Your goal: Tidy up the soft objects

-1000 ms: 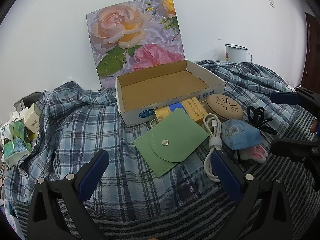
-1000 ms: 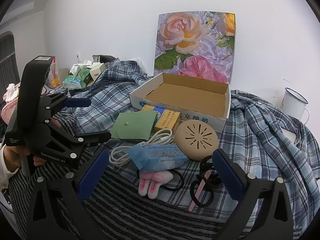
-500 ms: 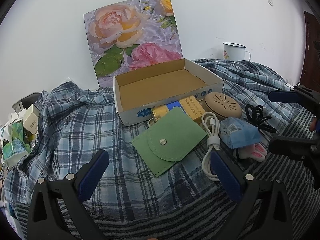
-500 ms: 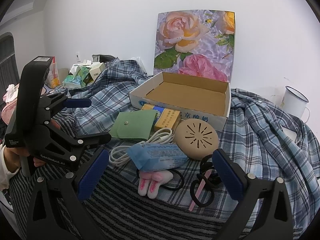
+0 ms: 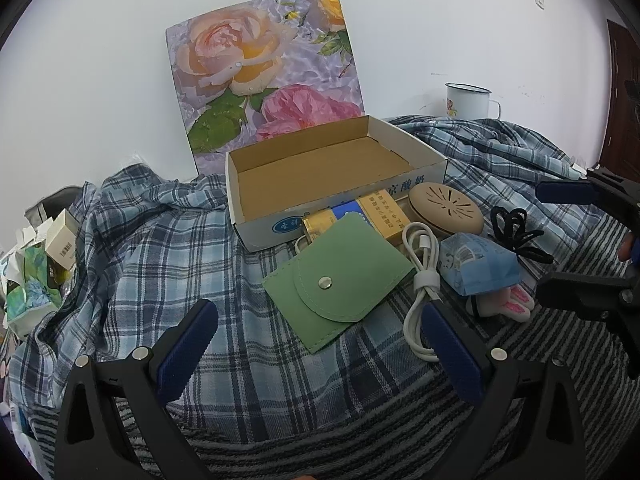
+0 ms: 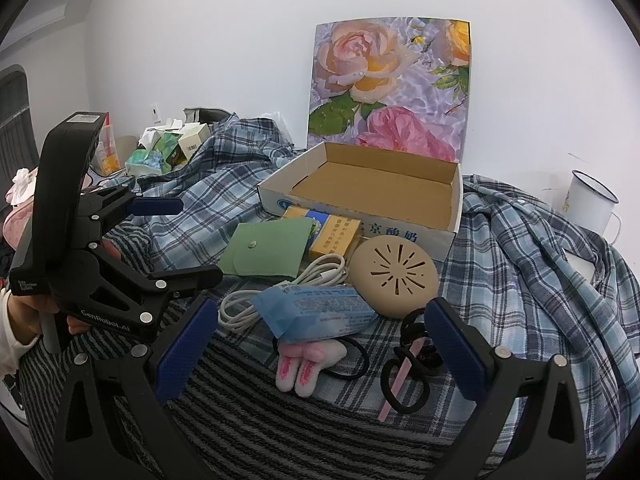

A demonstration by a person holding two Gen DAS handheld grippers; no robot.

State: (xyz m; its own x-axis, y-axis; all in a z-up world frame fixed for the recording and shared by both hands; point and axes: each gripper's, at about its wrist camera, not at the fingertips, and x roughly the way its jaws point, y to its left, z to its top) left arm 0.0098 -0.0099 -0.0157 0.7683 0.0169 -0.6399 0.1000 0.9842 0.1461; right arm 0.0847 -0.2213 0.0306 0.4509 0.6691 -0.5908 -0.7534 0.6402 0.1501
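A green snap pouch [image 5: 340, 280] lies flat on the plaid cloth [image 5: 160, 272] just in front of an open cardboard box [image 5: 332, 176], its far corner resting against a yellow carton [image 5: 380, 216] that sits at the box's front wall. Just right of the pouch runs a coiled white cable [image 5: 420, 280], and beside that a blue tissue pack [image 6: 320, 314] lies over a small pink-and-white bunny toy [image 6: 306, 362] on a black hair tie [image 6: 352, 360]. A round tan vented case [image 6: 394, 278] touches the box front, with more black hair ties [image 6: 408, 376] and a pink stick [image 6: 398, 376] near it. The box is empty, and a rose-printed board [image 5: 264, 76] stands upright behind it against the wall. The left gripper [image 5: 320, 344] hovers above the cloth near the pouch, jaws wide apart and holding nothing; the right gripper [image 6: 320, 344] hovers near the tissue pack and toy, jaws likewise wide apart and empty. A white enamel mug [image 6: 588, 204] stands far right, and small cartons [image 6: 168, 150] pile up at far left.
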